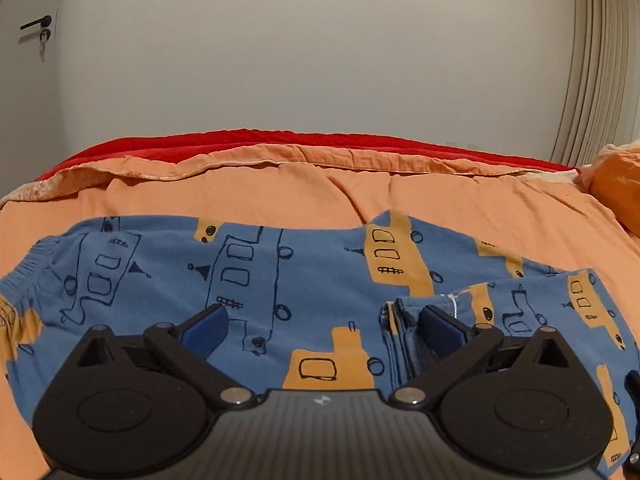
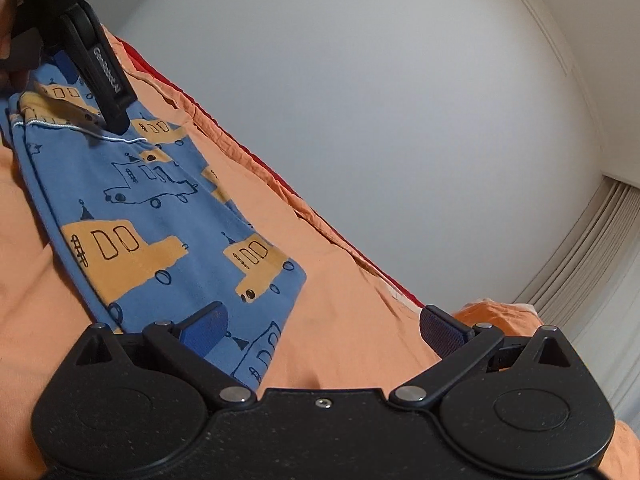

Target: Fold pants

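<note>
Blue pants (image 1: 168,280) printed with orange cars lie flat across an orange bedspread (image 1: 240,196), with the elastic waistband (image 1: 30,264) at the left. The legs are folded back, and their stacked hems (image 1: 396,340) lie just inside the right finger of my left gripper (image 1: 323,330). That gripper is open and low over the cloth. In the right wrist view the folded leg (image 2: 132,216) runs away to the upper left, where the left gripper (image 2: 86,92) stands over a white-stitched hem (image 2: 80,130). My right gripper (image 2: 323,330) is open over the fold end and bare bedspread (image 2: 360,320).
A red blanket (image 1: 256,140) lines the bed's far edge below a white wall. An orange pillow (image 1: 616,184) lies at the right. A door handle (image 1: 36,24) shows far left, and pleated curtains (image 1: 596,80) hang at the right.
</note>
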The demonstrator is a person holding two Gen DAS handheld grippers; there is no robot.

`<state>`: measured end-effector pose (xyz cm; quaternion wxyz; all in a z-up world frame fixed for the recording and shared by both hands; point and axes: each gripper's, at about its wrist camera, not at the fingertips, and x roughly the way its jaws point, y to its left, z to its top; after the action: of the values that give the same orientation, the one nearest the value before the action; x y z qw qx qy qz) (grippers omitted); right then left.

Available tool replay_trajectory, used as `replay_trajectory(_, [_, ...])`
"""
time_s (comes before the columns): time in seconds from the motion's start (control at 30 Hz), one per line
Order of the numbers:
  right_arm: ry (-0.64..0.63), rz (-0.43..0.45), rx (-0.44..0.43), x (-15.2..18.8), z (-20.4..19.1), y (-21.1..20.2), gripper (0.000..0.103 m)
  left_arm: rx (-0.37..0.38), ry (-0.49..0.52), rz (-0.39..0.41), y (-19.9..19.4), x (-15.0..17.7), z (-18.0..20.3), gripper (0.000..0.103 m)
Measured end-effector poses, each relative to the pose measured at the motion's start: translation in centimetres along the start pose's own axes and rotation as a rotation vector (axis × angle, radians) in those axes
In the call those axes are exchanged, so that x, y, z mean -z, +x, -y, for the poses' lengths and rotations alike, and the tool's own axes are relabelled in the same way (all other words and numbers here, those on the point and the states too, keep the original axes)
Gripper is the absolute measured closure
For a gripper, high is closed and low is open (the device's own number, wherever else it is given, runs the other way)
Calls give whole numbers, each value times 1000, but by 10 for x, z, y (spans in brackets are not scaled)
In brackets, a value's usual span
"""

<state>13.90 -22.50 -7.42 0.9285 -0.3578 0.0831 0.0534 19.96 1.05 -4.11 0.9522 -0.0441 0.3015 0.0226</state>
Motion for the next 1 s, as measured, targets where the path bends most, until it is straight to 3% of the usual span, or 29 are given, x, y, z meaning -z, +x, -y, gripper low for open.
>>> replay_trajectory(0.17, [0,7,5,0,0,-1,1,-31,-32,34,-53,8,-11,0])
replay_trajectory(0.23, [1,28,12,-3,0,-5,1,-16,-61,64,-83,20,-26,0])
replay_trajectory(0.3, [12,63,16,-12,1,-10,1,-47,-97,84,-104,29,-47,0])
replay_trajectory(0.4, [81,108,-22,-35,1,-18,1,-133,-198,103,-115,36,-89,0])
replay_trajectory(0.47, [112,141,-89,-47,-7,-23,1,-146,-309,100,-114,35,-122,3])
replay_trajectory(0.57, [63,139,-169,-53,-33,-23,1,-104,-465,108,-104,32,-165,12])
replay_trajectory(0.63, [-8,116,-177,-48,-50,-21,1,-66,-508,117,-93,28,-179,13])
replay_trajectory(0.8, [5,120,-180,-48,-50,-19,1,50,-470,121,-67,16,-183,14])
replay_trajectory(0.9, [-7,125,-168,-49,-53,-19,1,41,-438,103,-57,18,-182,13])
replay_trajectory(1.0, [-20,133,-154,-47,-55,-21,1,67,-483,131,-58,25,-187,13])
